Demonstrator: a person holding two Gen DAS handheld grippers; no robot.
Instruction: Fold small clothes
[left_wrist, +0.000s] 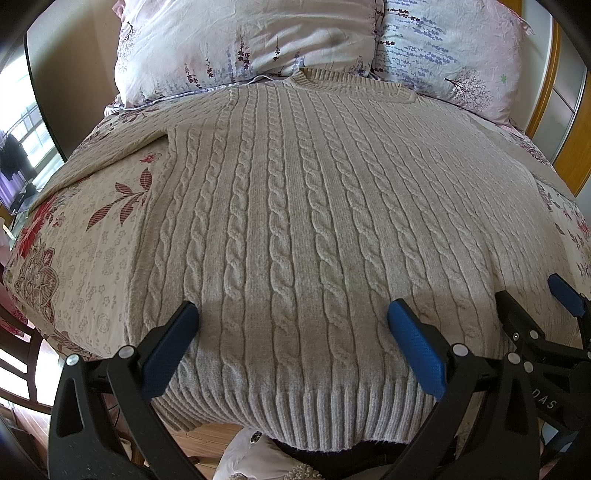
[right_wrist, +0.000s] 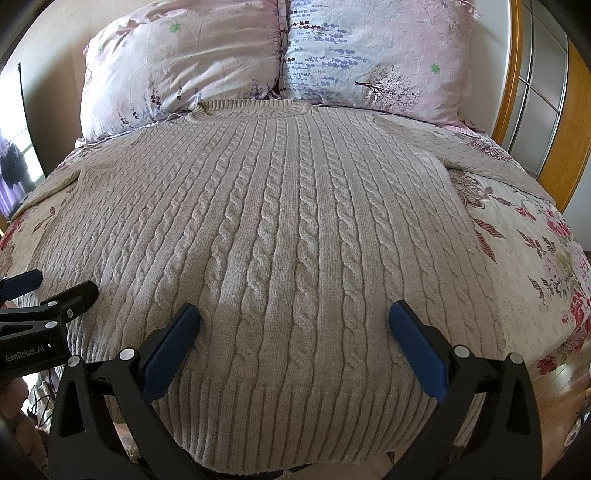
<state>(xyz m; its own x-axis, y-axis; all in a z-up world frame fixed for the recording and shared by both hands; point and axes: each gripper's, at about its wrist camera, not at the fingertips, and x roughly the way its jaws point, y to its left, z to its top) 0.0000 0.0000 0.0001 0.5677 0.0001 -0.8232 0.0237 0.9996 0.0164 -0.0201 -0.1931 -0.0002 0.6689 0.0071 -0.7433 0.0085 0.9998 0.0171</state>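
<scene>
Blue ribbed pads on black plastic arms frame the bottom of each view; the left gripper stands with its two fingers spread wide and nothing between them, poised over the lower body of the sweater, and the right gripper is spread just as wide and equally empty, over the same stretch of knit beside the left one; whether the pads touch the wool cannot be told. One sweater lies flat and face-up on the bed; it is a beige cable-knit, thick and nubbly, with many raised rope-like cables running in parallel columns and plain knit between them; a broad ribbed hem hangs at the near edge of the mattress, and a ribbed round collar points away toward the headboard, so the long axis runs from the camera straight to the pillows; both sleeves spread out to the sides. Beneath it is a smooth cotton quilt printed with red and pink flowers; two plump, crinkled pillows in pale pink with lavender sprigs stand side by side just beyond the collar.
</scene>
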